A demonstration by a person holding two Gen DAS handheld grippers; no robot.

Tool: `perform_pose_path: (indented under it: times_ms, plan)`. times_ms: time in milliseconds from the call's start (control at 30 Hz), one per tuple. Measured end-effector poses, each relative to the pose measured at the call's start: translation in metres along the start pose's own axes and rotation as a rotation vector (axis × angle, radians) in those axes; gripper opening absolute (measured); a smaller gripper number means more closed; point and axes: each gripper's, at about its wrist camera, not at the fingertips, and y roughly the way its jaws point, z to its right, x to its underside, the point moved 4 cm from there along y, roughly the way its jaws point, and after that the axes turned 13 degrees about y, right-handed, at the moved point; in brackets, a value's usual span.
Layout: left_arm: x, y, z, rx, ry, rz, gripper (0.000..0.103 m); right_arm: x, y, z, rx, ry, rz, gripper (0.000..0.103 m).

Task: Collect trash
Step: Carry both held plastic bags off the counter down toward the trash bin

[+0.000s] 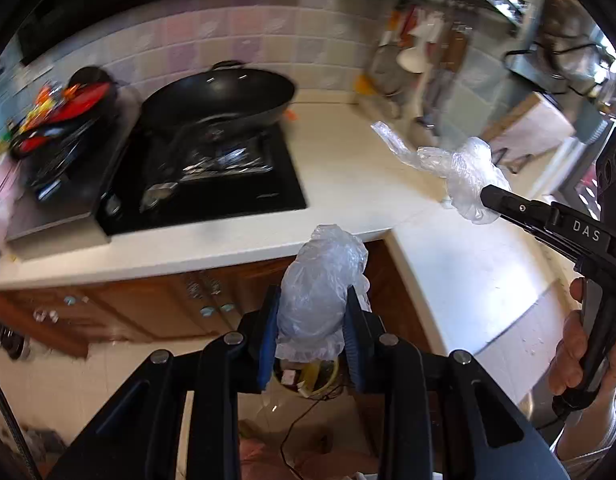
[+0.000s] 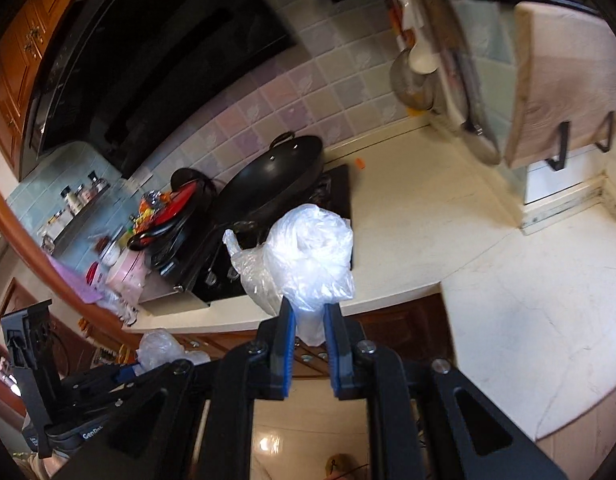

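Two crumpled plastic bags held above the table edge

Beside the wok (image 1: 217, 98), the left hand-held gripper (image 1: 312, 322) is clamped on one clear plastic bag (image 1: 324, 276); the right hand-held gripper (image 2: 310, 320) is clamped on a second clear bag (image 2: 308, 252), both raised off the table (image 1: 348, 176).

The utensils (image 1: 424, 52) hanging at the tabletop's back corner smear into streaks, so none can be told apart. The colourful heap (image 1: 55, 116) at the tabletop's left end is blurred too (packets, perhaps). The left tool (image 1: 312, 334) and its crumpled plastic (image 1: 320, 292) cover most of a yellow-rimmed container (image 1: 322, 378) below on the floor.
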Motion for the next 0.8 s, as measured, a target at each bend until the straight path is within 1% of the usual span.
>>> perform_pose_path:
  times_ms: [67,200,300,467,633,733,800]
  plan:
    - [0.007,0.005,-0.009,-0.024,-0.024,-0.013,0.027,0.003,0.018,0.001,-0.028,-0.004,-0.023,0.013]
    - [0.021,0.021,-0.024,-0.068,-0.052,-0.04,0.027,0.008,0.059,0.005,-0.035,-0.005,-0.081,0.013]
    - [0.029,0.035,-0.034,-0.078,-0.058,-0.066,0.027,0.017,0.083,0.01,-0.012,-0.003,-0.109,0.013]
    - [0.038,0.061,-0.053,-0.044,-0.067,-0.129,0.027,0.028,0.109,0.019,0.009,0.017,-0.131,0.013]
    - [0.032,0.073,-0.07,-0.011,-0.043,-0.131,0.027,0.03,0.123,0.016,0.041,0.05,-0.118,0.013]
    - [0.037,0.09,-0.073,0.022,-0.019,-0.16,0.027,0.042,0.134,0.018,0.065,0.072,-0.136,0.013]
    - [0.049,0.11,-0.072,0.056,0.009,-0.204,0.027,0.056,0.143,0.023,0.087,0.092,-0.159,0.013]
